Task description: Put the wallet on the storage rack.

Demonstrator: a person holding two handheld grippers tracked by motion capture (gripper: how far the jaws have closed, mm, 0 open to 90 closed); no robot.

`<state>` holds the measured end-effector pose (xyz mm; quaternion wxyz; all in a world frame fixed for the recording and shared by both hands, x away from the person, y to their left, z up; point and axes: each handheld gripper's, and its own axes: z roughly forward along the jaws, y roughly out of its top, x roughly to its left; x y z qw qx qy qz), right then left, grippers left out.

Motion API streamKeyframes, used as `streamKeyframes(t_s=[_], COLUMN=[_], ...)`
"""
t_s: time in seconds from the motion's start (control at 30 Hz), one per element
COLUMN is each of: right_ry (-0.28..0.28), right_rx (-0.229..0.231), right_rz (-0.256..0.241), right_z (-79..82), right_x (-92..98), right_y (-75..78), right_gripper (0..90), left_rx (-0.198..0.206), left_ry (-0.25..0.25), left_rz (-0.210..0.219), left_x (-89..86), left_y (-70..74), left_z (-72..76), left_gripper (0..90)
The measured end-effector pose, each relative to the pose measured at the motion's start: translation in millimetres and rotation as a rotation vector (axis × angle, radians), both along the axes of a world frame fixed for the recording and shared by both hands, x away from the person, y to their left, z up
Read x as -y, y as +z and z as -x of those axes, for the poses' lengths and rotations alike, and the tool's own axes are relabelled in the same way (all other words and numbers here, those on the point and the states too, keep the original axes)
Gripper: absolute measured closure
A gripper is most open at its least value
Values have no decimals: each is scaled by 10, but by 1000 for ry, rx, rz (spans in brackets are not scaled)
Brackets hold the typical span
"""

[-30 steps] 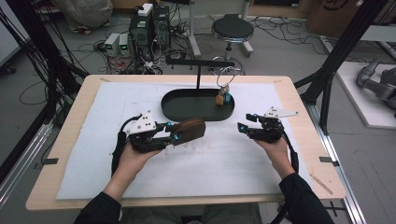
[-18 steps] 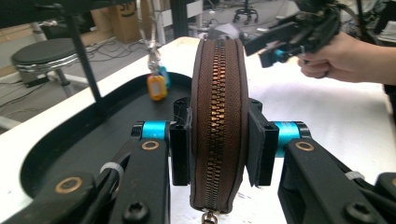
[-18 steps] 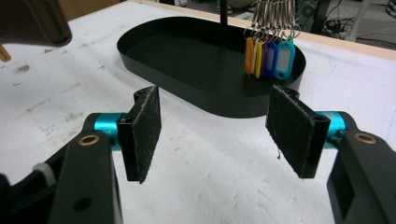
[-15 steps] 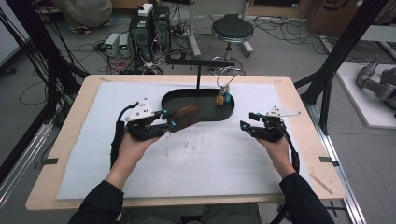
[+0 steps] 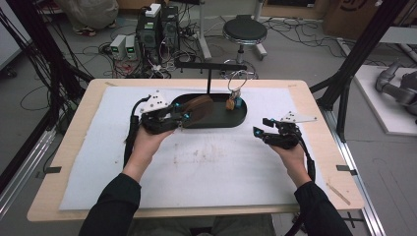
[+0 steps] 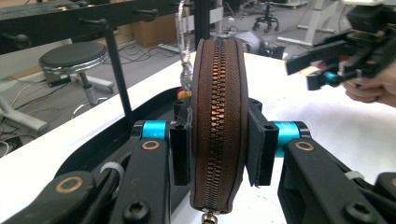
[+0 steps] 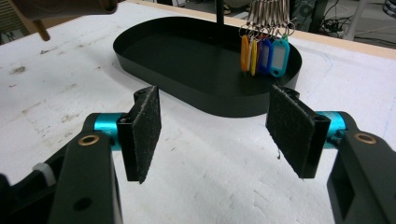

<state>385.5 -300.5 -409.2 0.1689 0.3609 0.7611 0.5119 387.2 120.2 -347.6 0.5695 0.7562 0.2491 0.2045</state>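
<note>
A wooden table (image 5: 314, 162) covered by a white mat (image 5: 216, 167) fills the high view; a person sits at its near edge with a gripper in each hand. At the far middle of the mat stands a black oval tray (image 5: 231, 119), from which a thin black T-shaped stand (image 5: 210, 73) rises; a bunch of coloured key tags (image 7: 264, 51) hangs from the stand on metal rings, over the tray's right part. The left gripper (image 5: 184, 117) is clamped on a brown zipped pouch (image 6: 217, 121), its pads pressing both flat sides with the zipper edge facing up; the pouch sits over the tray's left end, and whether it touches the tray floor cannot be told. The right gripper (image 5: 258, 132) rests well to the right of the tray, above bare mat, with its jaws spread wide and nothing between them. As a judgement, the carry looks nearly finished; what is left is lowering the pouch into the tray and letting it go.
</note>
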Motion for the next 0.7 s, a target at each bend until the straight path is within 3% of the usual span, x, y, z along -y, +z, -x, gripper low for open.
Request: streamKeyframes(t_s=[0.37,0.7], right_ry=[4,7], right_rx=[1,1], right_rz=[0,-5], right_z=[-5,-11], right_x=[7,18], right_y=[0,-2], right_gripper=[365,366], left_rx=[-12,-38], left_ry=[31,30], left_rz=[-42,-51], left_x=[151,316], left_y=[-29,-106], left_z=[-289,-532], left_gripper=[673,672])
